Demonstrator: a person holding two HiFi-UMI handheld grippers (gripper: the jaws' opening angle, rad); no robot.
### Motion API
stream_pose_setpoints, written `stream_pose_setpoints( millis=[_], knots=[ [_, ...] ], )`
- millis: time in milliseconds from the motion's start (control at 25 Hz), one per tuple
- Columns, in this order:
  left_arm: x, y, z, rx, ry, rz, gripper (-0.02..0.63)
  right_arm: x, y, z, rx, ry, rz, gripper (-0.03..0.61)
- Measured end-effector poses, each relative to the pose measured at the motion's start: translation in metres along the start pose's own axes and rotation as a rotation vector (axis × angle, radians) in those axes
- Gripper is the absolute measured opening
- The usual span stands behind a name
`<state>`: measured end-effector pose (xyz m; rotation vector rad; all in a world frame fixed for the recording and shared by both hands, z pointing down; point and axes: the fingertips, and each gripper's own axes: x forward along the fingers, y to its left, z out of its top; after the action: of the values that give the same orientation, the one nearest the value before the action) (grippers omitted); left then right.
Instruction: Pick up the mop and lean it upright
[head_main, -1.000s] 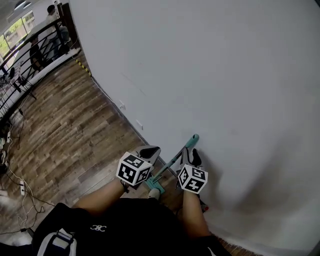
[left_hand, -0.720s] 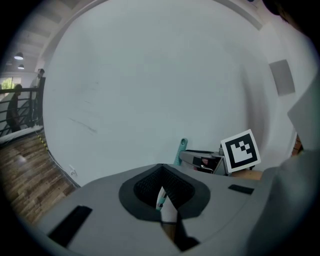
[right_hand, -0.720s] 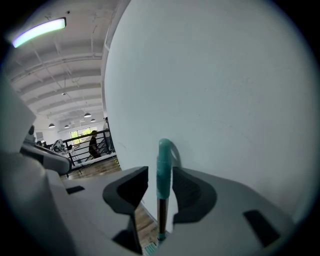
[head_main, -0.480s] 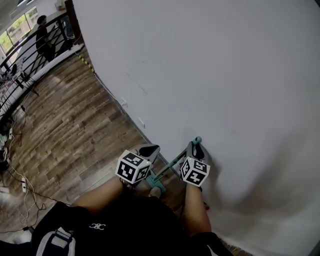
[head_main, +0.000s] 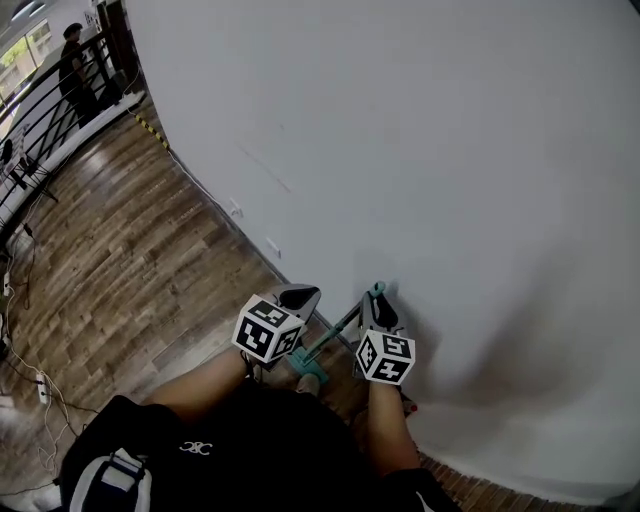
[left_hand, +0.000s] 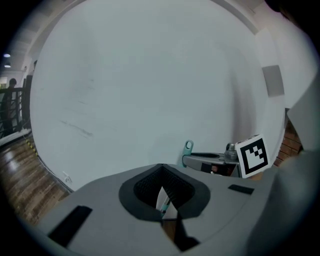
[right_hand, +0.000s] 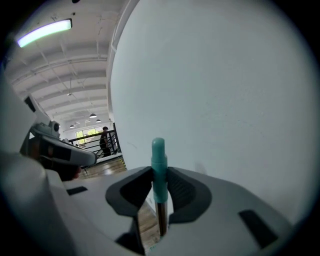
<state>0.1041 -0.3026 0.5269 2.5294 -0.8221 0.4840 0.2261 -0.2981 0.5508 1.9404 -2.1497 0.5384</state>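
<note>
The mop handle (head_main: 340, 325) slants up from its teal foot (head_main: 308, 366) by my legs to a teal end (head_main: 377, 291) close to the white wall. My right gripper (head_main: 379, 306) is at that top end. In the right gripper view the teal grip (right_hand: 158, 165) stands upright between the two dark pads (right_hand: 182, 187), which touch it on both sides as the jaws close. My left gripper (head_main: 300, 298) hovers left of the handle, apart from it. Its jaws (left_hand: 160, 170) meet at the tips with nothing between them. The handle's teal end (left_hand: 188, 148) and right gripper (left_hand: 212, 160) show beyond.
A white wall (head_main: 430, 150) fills the right and far side. Wood plank floor (head_main: 130, 260) stretches left to a black railing (head_main: 50, 110) where a person (head_main: 73, 60) stands. Cables (head_main: 25, 360) lie on the floor at the left. A small red object (head_main: 406, 408) sits by the skirting.
The right gripper's jaws have narrowed onto the teal top of the handle, and the handle top has shifted slightly left and nearer. The left gripper has hardly moved.
</note>
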Motion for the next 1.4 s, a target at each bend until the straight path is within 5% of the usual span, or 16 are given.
stream_pose_setpoints(
  millis=[400, 920, 1400],
  knots=[
    [-0.01, 0.017, 0.001, -0.011, -0.01, -0.01, -0.005, -0.036, 0.087, -0.016, -0.081, 0.035, 0.405, 0.112],
    [-0.008, 0.021, -0.002, 0.016, -0.002, 0.021, -0.005, -0.036, 0.087, -0.017, -0.057, 0.029, 0.387, 0.114],
    [-0.013, 0.03, 0.001, -0.052, -0.034, 0.028, -0.005, -0.029, 0.081, -0.016, -0.047, 0.03, 0.364, 0.114]
  ],
)
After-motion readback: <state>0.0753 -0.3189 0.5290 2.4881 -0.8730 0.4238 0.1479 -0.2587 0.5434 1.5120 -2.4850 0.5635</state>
